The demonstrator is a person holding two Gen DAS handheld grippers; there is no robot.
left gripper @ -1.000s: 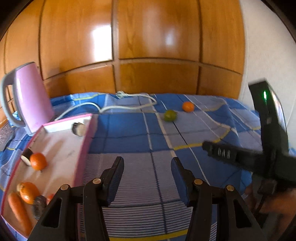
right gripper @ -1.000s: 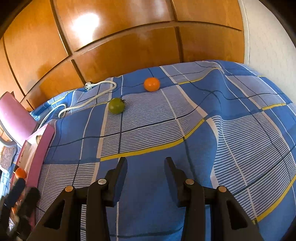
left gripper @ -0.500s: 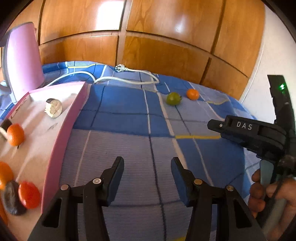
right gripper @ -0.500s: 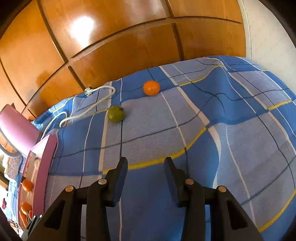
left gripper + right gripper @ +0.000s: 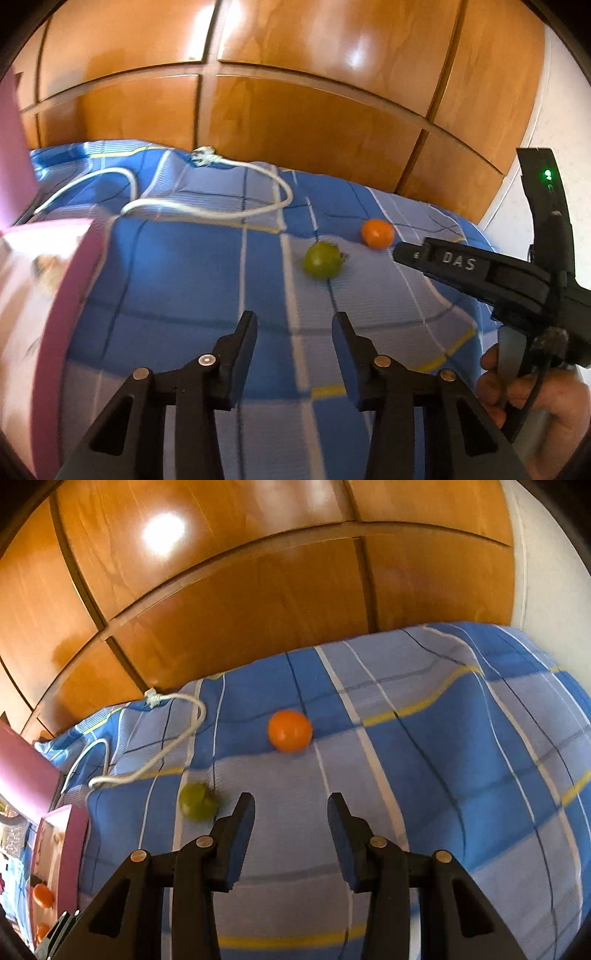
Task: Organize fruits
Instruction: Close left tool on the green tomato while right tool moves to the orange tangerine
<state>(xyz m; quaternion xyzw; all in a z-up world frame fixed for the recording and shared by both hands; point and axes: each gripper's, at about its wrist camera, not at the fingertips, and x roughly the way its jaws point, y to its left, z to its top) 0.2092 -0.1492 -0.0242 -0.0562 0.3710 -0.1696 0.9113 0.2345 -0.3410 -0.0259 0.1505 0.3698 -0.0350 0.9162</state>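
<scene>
Both grippers have closed in on the two loose fruits since a second ago: the orange fruit (image 5: 290, 730) and green fruit (image 5: 198, 802) loom larger in each view, and the pink tray (image 5: 61, 317) has slid off to the left edge of the left view; left gripper (image 5: 294, 345) jaws have just been closing, nothing between them, still apart; right gripper (image 5: 291, 827) jaws apart, empty, orange fruit dead ahead of the gap, green one just left of its left finger.

Both fruits sit loose on the blue checked bedspread (image 5: 461, 775) toward its far edge by the wooden panels (image 5: 295, 92), near each other but not touching; white cable (image 5: 207, 210) loops along the far edge, left of them.

Risks, my read: round fruit on soft, rumpled cloth will likely roll if a fingertip nudges it before the pads shut; jaws look only a little wider than the fruit, so an off-centre approach could knock it away toward the panels; the grippers are converging on neighbouring fruits and could clash; pressing down could dent the bedspread and tip the fruit sideways.

Hard to see: motion blur on tray and its contents; tray cut off at frame edge in both views, pieces inside unidentifiable; pink object (image 5: 26, 771) at far left only partly in frame; right gripper's fingertips in left view seen side-on, gap unreadable there; person's hand (image 5: 532, 391) partly cut off.
</scene>
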